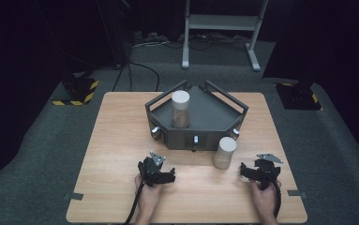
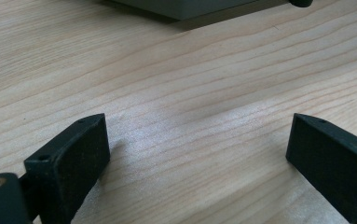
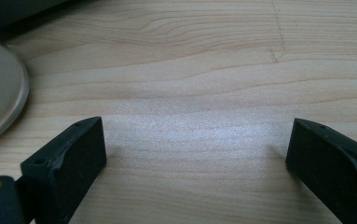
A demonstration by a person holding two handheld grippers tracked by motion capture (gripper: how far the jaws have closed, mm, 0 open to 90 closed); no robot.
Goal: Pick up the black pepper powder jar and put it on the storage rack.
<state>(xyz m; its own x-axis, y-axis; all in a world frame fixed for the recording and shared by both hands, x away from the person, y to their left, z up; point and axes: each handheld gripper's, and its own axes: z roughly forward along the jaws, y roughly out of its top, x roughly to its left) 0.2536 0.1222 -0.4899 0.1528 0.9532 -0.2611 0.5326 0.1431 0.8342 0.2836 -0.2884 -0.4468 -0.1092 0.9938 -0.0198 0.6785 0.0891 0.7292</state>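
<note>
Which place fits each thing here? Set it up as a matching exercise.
Things:
1. left gripper
2. right gripper
3. near cylinder
4. far cylinder

Places:
A. inside the grey tray
B. on the table, in front of the tray
C. near the table's right front corner, jaws open
D. near the table's front middle, jaws open

Pairs: 1-D, 2-C, 3-B, 4-A

High view from above the person's side, facing forward and down over the whole wooden table (image 1: 121, 140), both gripper views low and very close, looking along black jaws at the tabletop, shared part the wood in front of the grey fixture (image 1: 200, 117)
</note>
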